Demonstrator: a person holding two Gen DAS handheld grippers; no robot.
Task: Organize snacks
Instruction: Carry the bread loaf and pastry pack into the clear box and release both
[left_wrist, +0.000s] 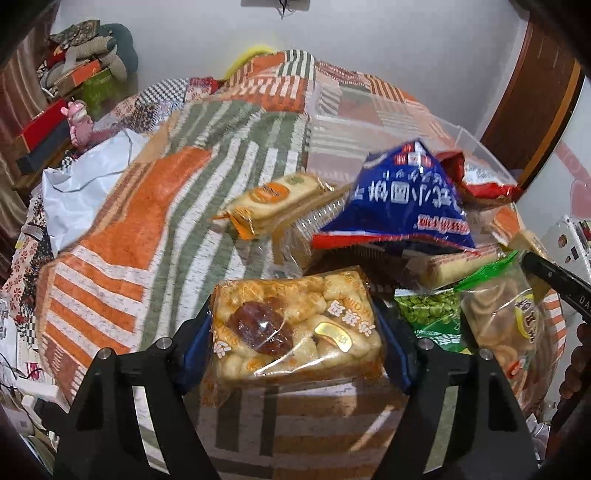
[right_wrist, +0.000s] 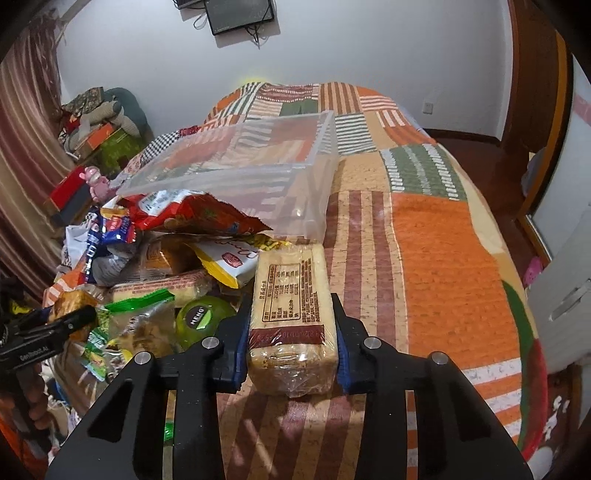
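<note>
My left gripper (left_wrist: 295, 332) is shut on a clear-wrapped square pastry pack (left_wrist: 295, 325) with a dark date on top, held above the patchwork bedspread (left_wrist: 147, 229). My right gripper (right_wrist: 291, 332) is shut on a long wrapped biscuit block (right_wrist: 291, 306) with a printed label, held just above the bed. A pile of snacks lies between them: a blue bag (left_wrist: 402, 199), a red bag (right_wrist: 184, 214), a green pea bag (left_wrist: 432, 314), a cracker pack (left_wrist: 273, 203) and a green jelly cup (right_wrist: 203, 317). The left gripper also shows in the right wrist view (right_wrist: 66, 325).
A clear plastic bin (right_wrist: 258, 162) lies tipped on the bed behind the pile. White plastic bags (left_wrist: 85, 177) lie at the bed's left. Boxes and cushions (left_wrist: 85, 62) are stacked by the curtain. A wooden door (left_wrist: 535, 92) and a white cabinet (right_wrist: 565, 295) stand at right.
</note>
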